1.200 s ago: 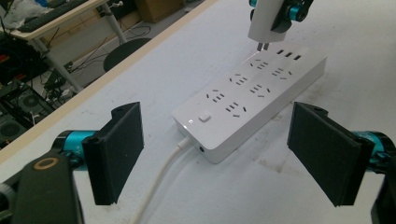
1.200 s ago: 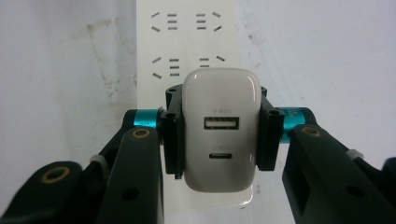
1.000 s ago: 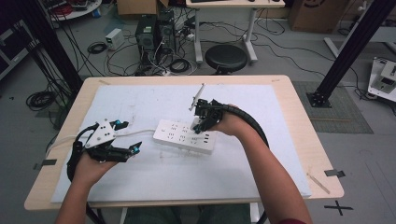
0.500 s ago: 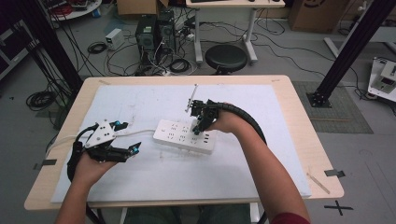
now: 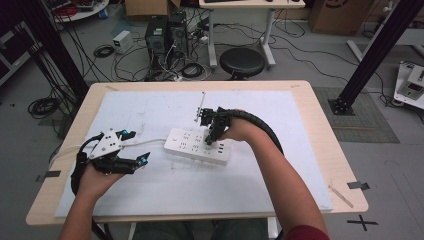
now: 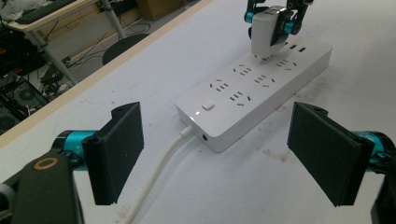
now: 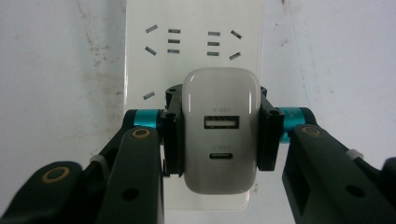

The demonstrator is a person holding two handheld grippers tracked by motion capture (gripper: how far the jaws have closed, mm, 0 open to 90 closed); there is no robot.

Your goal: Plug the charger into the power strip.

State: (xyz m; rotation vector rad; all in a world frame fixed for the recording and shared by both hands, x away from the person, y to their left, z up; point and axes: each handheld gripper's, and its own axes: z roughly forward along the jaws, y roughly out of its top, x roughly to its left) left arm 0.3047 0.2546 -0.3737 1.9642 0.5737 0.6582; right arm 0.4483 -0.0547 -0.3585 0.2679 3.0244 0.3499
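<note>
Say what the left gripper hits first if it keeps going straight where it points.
Likely the power strip: its switch end sits dead ahead between the open left gripper jaws, cord trailing toward it. Depth unclear.

Items counted on my desk (image 5: 310, 145): one white power strip (image 5: 199, 146), one white USB charger (image 7: 220, 129), one white cord (image 6: 154, 179). I carry two grippers, left gripper (image 5: 131, 147) and right gripper (image 5: 212, 127).

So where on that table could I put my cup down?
The mat is bare along its far edge, beyond the power strip, and along the near edge between the two forearms. The middle is crowded: strip, its cord, the left gripper, and the right gripper holding a charger.
</note>
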